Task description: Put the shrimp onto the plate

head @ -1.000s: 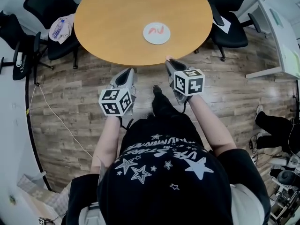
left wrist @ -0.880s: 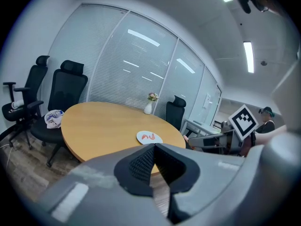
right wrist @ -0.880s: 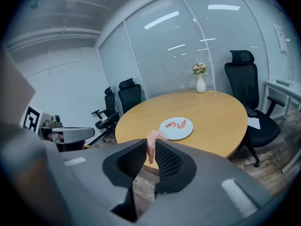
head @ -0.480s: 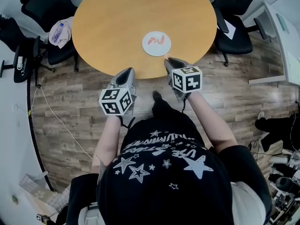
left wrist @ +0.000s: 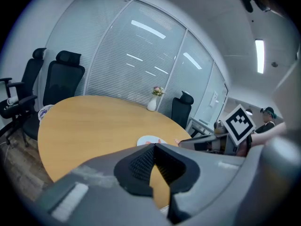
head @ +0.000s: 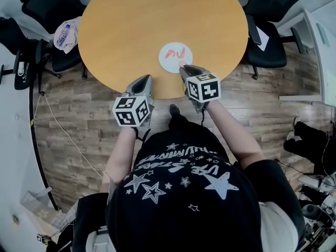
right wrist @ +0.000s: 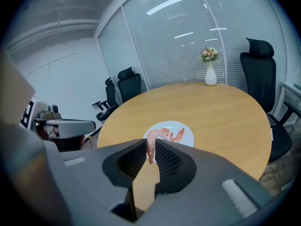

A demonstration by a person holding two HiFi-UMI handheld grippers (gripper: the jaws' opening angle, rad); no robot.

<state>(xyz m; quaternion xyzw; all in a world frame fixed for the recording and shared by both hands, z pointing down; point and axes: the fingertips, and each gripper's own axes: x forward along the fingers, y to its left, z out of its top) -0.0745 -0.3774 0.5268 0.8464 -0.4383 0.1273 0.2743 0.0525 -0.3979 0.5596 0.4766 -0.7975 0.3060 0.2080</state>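
While the head view gives only a pink speck at the tip of the right gripper (head: 182,67), the right gripper view shows it plainly: the jaws are pinched on a pale pink shrimp (right wrist: 151,142) that hangs between the pads, tail down. That shrimp is held in the air above the near rim of the round white plate (head: 169,65), which lies on the round tan wooden table (head: 157,14) toward its near edge. Two reddish shrimp (right wrist: 178,135) already lie on the plate (right wrist: 186,139).

The left gripper (head: 145,79) hovers at the table's near edge, left of the plate and apart from it. Its own view shows the jaws (left wrist: 153,147) pressed together with nothing between them. Only the gripper views show the white vase of flowers (right wrist: 210,74) on the table's far side.
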